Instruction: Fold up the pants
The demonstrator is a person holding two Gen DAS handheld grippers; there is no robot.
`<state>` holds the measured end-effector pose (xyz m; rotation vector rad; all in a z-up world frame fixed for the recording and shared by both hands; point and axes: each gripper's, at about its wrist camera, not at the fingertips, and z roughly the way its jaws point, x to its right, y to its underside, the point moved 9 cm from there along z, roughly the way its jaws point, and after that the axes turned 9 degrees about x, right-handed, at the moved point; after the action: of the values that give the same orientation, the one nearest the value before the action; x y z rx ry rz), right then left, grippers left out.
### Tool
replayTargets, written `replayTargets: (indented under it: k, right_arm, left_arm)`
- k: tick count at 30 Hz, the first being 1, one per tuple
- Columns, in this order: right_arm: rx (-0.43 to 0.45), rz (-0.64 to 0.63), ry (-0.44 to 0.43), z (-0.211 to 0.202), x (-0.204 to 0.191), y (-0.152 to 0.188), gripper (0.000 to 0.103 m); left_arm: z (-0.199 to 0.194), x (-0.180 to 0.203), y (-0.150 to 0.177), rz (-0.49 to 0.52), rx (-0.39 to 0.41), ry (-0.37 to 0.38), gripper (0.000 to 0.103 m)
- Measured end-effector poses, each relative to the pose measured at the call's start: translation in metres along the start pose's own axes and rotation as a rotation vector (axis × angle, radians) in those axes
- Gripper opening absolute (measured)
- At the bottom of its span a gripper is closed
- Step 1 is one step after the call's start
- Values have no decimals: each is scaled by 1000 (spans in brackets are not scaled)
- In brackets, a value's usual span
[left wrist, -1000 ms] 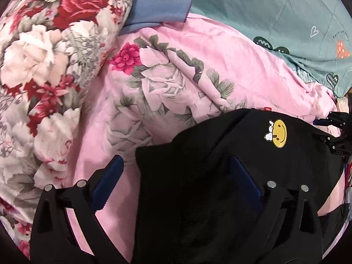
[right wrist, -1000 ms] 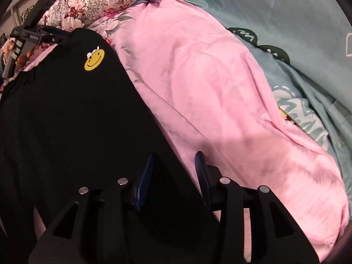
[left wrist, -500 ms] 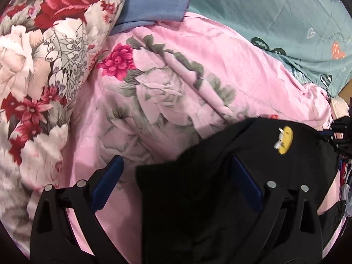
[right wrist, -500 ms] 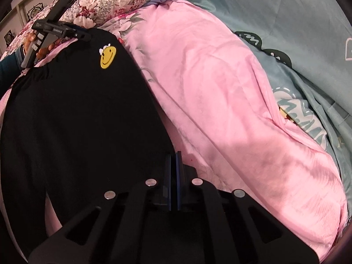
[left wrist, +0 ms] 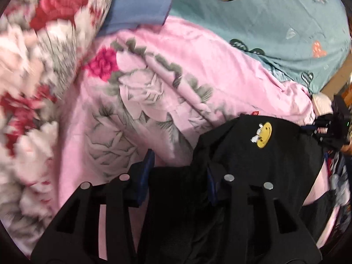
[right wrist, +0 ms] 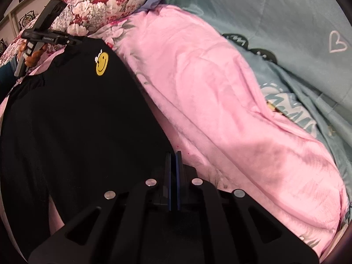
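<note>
black pants [right wrist: 72, 118] lie on the pink blanket [right wrist: 220, 101]; my right gripper [right wrist: 173, 176] is pinched tight on their edge, my left gripper [left wrist: 179, 171] partly open around bunched fabric.

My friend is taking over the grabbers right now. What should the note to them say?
Right gripper: shut on the near edge of the black pants.
Left gripper: jaws partly open around a bunched corner of the pants, not clamped yet.
The pants lie spread on the pink blanket, smiley patch facing up at the far end. A teal quilt and a flowery pillow sit behind.
Done: one edge gripped.
Left: close the left gripper on its corner, then probably lift both and fold the pants over. No fold shows yet.
</note>
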<state>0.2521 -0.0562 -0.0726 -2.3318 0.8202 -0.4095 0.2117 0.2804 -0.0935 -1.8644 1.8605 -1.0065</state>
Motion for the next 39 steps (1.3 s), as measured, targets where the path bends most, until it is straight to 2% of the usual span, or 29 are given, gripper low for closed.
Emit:
replayTargets:
  k: [4, 7, 9, 13, 18, 21, 23, 24, 25, 26, 27, 28, 29, 32, 35, 39]
  right_arm:
    - [75, -6, 32, -46, -17, -8, 3]
    - [120, -33, 34, -88, -47, -2, 3]
    - [141, -45, 17, -111, -69, 8, 3]
    - [156, -63, -35, -145, -127, 43, 3]
    - [124, -60, -207, -151, -213, 93, 0]
    - [57, -75, -281, -136, -257, 122, 0]
    - [13, -97, -296, -128, -274, 132, 0]
    - [-2, -111, -288, -127, -279, 133, 0]
    - [25, -123, -253, -131, -277, 129, 5]
    - [49, -127, -235, -135, -275, 124, 12]
    - [83, -126, -211, -142, -270, 117, 34]
    - [125, -135, -171, -148, -264, 110, 48]
    - [155, -152, -137, -151, -259, 107, 51]
    - [152, -229, -59, -144, -256, 110, 53]
    - [115, -312, -36, -127, -263, 122, 54]
    - [75, -418, 29, -113, -256, 138, 54]
  left_arm:
    - [-40, 19, -6, 96, 56, -38, 42]
    - [-82, 42, 1, 206, 89, -44, 42]
    - [-112, 57, 17, 284, 101, -53, 42]
    - [-164, 73, 64, 360, 97, -85, 42]
    - [-204, 67, 140, 379, 73, -121, 42]
    - [-203, 48, 178, 327, 20, -137, 43]
    - [-196, 38, 198, 313, -29, -160, 44]
    - [-195, 34, 205, 297, -43, -158, 48]
    - [-196, 34, 209, 284, -49, -147, 51]
    - [-201, 34, 213, 277, -45, -137, 59]
    - [-210, 30, 214, 262, -25, -144, 68]
    - [-217, 27, 214, 240, -9, -146, 70]
    - [-227, 22, 213, 190, 15, -131, 73]
    - [-237, 16, 213, 30, 40, -102, 87]
    - [-222, 19, 224, -206, -6, -26, 87]
    - [-206, 40, 235, -292, 2, 23, 86]
